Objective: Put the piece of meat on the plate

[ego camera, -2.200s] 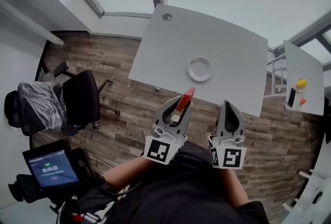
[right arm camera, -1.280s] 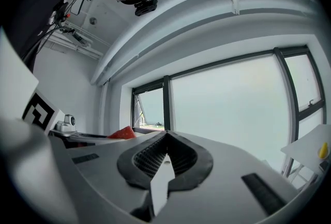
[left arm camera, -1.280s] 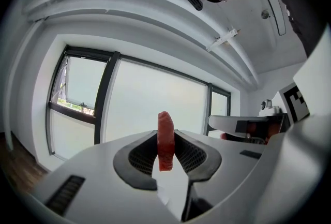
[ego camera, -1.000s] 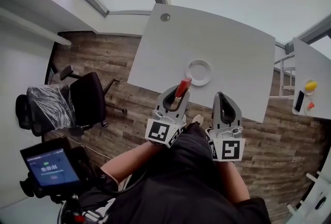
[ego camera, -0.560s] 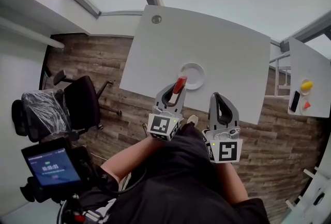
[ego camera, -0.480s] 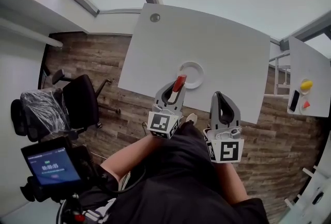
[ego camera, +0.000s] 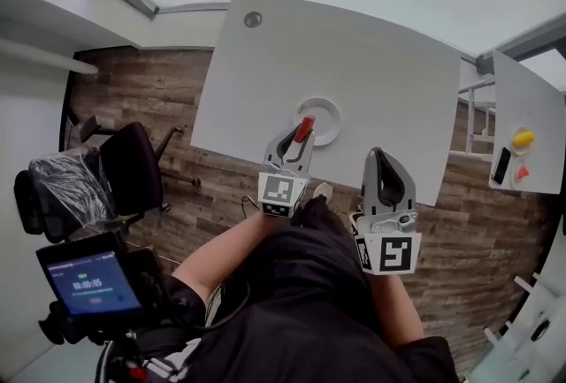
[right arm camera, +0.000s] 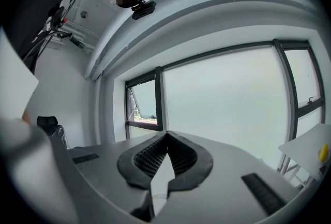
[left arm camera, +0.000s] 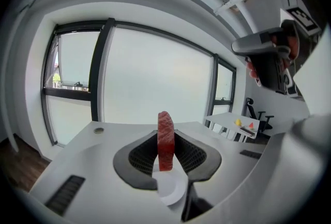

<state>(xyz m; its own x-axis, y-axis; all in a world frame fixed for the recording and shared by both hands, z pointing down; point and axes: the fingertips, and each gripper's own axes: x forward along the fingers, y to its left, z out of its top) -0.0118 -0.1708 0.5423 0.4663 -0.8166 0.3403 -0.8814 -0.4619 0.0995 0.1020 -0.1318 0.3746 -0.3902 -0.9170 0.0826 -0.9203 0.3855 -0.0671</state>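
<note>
A red slab of meat (ego camera: 304, 128) stands upright between the jaws of my left gripper (ego camera: 302, 130), which is shut on it. In the left gripper view the meat (left arm camera: 165, 139) rises above the jaw tips, with the white plate (left arm camera: 169, 187) showing just below it. From the head view the meat hangs over the near left rim of the round white plate (ego camera: 325, 114) on the white table (ego camera: 371, 63). My right gripper (ego camera: 379, 165) is off to the right over the table's near edge, its jaws (right arm camera: 164, 141) meeting at the tips with nothing between them.
A grommet hole (ego camera: 253, 19) sits at the table's far left corner. A second white table (ego camera: 522, 134) at the right carries small yellow and red items. A black office chair (ego camera: 124, 169) stands on the wood floor to the left. Large windows lie beyond the table.
My left gripper has carried the meat forward and down, from short of the table's near edge to over the plate's near rim. The right gripper has edged forward too.
</note>
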